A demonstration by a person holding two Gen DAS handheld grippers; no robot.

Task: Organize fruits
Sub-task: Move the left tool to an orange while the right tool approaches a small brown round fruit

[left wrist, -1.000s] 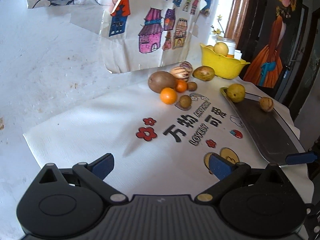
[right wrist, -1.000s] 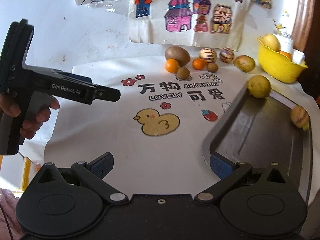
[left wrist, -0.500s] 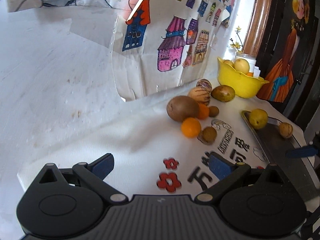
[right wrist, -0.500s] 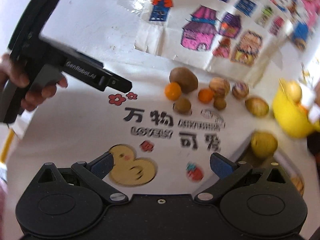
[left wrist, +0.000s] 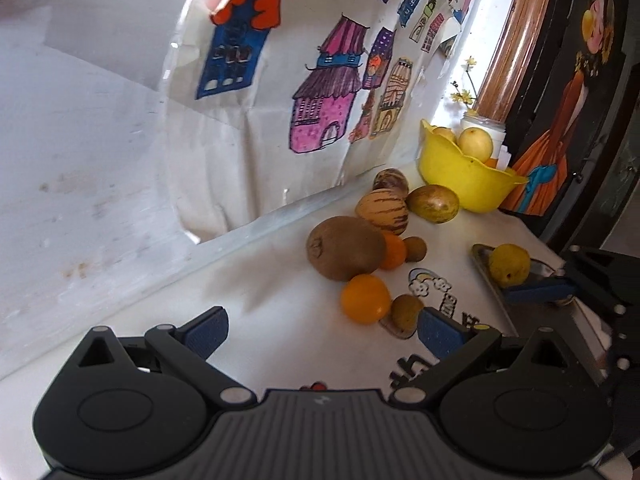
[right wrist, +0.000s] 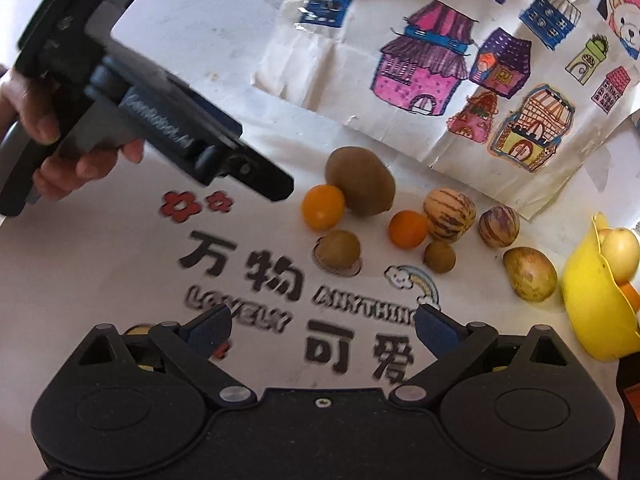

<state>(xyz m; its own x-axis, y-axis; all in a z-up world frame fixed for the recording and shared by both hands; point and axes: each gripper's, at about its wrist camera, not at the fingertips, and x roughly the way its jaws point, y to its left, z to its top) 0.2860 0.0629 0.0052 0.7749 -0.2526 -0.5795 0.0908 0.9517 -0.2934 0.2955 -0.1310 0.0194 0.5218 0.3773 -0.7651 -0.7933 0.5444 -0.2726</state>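
Fruit lies loose on the white printed cloth (right wrist: 100,264) ahead of both claws: a fuzzy brown kiwi (right wrist: 360,187), glossy oranges (right wrist: 323,207), striped egg-shaped melons (right wrist: 449,215). The left gripper (left wrist: 322,326) and right gripper (right wrist: 322,326) stand spread and empty, the right's jaws just narrowing slightly. The yellow scalloped bowl (right wrist: 588,304), right of the right claw, is cut off.
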